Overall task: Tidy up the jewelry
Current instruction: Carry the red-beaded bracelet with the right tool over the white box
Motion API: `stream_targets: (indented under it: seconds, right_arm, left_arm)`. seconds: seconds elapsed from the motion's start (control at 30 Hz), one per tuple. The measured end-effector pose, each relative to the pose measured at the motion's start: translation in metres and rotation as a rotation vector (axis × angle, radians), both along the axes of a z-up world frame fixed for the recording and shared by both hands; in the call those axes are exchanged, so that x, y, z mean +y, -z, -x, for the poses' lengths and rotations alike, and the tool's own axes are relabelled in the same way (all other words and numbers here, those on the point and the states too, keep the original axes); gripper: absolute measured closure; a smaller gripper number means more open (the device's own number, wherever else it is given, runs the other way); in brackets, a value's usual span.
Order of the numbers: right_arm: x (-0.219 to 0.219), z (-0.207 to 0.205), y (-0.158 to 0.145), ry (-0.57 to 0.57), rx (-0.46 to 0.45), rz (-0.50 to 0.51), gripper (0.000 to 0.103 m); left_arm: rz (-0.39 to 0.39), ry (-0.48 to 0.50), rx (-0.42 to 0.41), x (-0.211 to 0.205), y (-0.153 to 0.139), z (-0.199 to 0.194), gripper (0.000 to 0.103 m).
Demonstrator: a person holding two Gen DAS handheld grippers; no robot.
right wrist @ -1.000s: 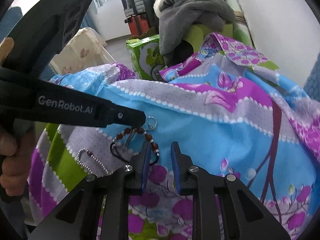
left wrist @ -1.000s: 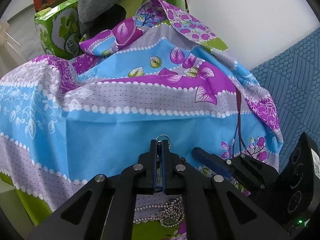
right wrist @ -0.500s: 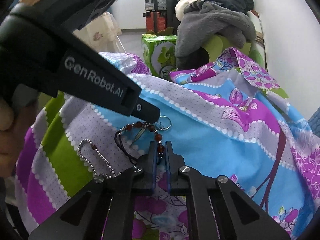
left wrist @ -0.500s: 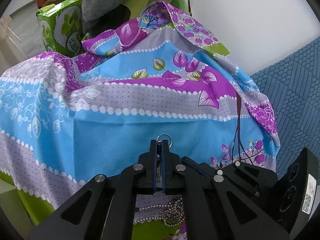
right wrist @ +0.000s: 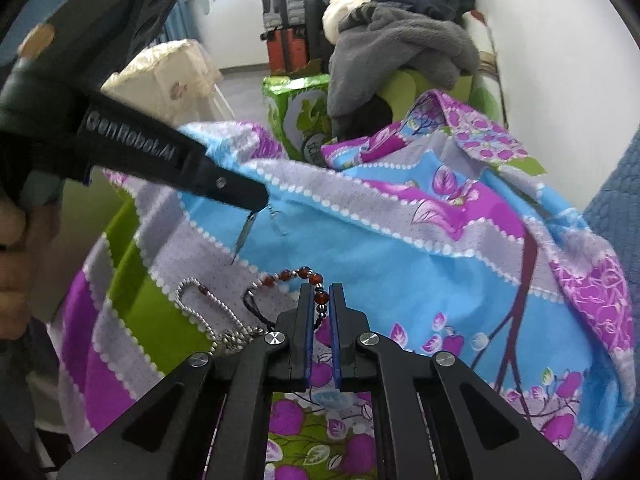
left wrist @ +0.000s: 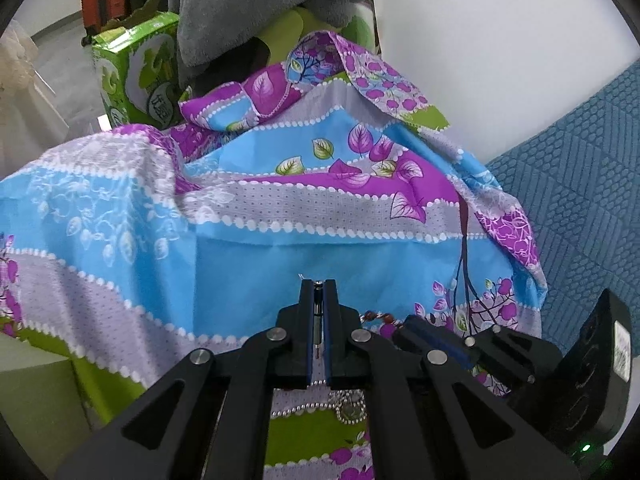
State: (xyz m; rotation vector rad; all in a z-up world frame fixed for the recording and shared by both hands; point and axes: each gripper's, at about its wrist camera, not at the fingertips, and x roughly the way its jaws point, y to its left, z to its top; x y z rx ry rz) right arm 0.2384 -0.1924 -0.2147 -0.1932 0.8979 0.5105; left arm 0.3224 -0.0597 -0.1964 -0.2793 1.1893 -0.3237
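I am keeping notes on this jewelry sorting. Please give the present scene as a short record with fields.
surface: patterned cloth
left gripper: shut on a thin metal pendant, lifted off the cloth
right gripper: shut on the red bead string
still lying: silver ball chain
behind: green box, grey garment

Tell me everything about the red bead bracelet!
The red bead bracelet is a string of round, glossy dark-red beads with small silvery spacers and a black cord tail. The right gripper is shut on one end, pinching a bead. The rest curves leftward over the flowery cloth, beside the silver ball chain.
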Motion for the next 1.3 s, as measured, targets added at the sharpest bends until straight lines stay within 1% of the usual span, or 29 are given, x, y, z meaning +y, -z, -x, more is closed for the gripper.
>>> stream_targets:
  seconds: [0.1, 0.23, 0.43, 0.5, 0.53, 0.67, 0.73, 0.77, 0.87, 1.03, 1.1, 1.17, 1.23, 1.3]
  right_arm:
    - [0.001, 0.001, -0.011, 0.014, -0.014, -0.005, 0.098]
    - [0.004, 0.004, -0.025, 0.041, -0.009, -0.005, 0.098]
    - [0.014, 0.011, -0.054, 0.056, -0.033, 0.003, 0.098]
    - [0.021, 0.016, -0.070, 0.053, -0.054, 0.006, 0.098]
    - [0.024, 0.017, -0.075, 0.051, -0.059, 0.004, 0.098]
    - [0.042, 0.024, -0.110, 0.047, -0.097, -0.009, 0.098]
    - [0.051, 0.026, -0.123, 0.043, -0.113, -0.020, 0.098]
    - [0.057, 0.028, -0.134, 0.042, -0.125, -0.035, 0.098]
    - [0.071, 0.026, -0.155, 0.035, -0.140, -0.065, 0.098]
    - [0.104, 0.030, -0.192, -0.007, -0.171, -0.116, 0.098]
    - [0.120, 0.035, -0.204, -0.031, -0.182, -0.139, 0.098]
    - [0.132, 0.037, -0.210, -0.052, -0.182, -0.151, 0.098]
    - [0.148, 0.041, -0.212, -0.074, -0.177, -0.161, 0.098]
    - [0.164, 0.043, -0.206, -0.094, -0.161, -0.164, 0.098]
  left_arm:
    - [-0.006, 0.001, -0.019, 0.005, -0.010, 0.007, 0.100]
    - [-0.009, -0.002, -0.043, 0.016, -0.026, 0.015, 0.100]
    - [-0.013, -0.006, -0.098, 0.038, -0.063, 0.032, 0.100]
    - [-0.036, -0.006, -0.127, 0.044, -0.078, 0.041, 0.100]
    - [-0.033, -0.008, -0.134, 0.047, -0.084, 0.043, 0.100]
    - [-0.027, -0.030, -0.174, 0.067, -0.109, 0.058, 0.100]
    - [-0.039, -0.036, -0.193, 0.082, -0.125, 0.066, 0.100]
    - [-0.045, -0.040, -0.202, 0.088, -0.131, 0.069, 0.100]
    - [-0.054, -0.060, -0.227, 0.107, -0.147, 0.074, 0.100]
    - [-0.057, -0.119, -0.273, 0.151, -0.174, 0.087, 0.100]
    - [-0.062, -0.141, -0.285, 0.167, -0.179, 0.093, 0.100]
    - [-0.061, -0.162, -0.294, 0.182, -0.179, 0.099, 0.100]
    - [-0.060, -0.187, -0.291, 0.198, -0.174, 0.104, 0.100]
    - [-0.063, -0.207, -0.278, 0.212, -0.165, 0.110, 0.100]
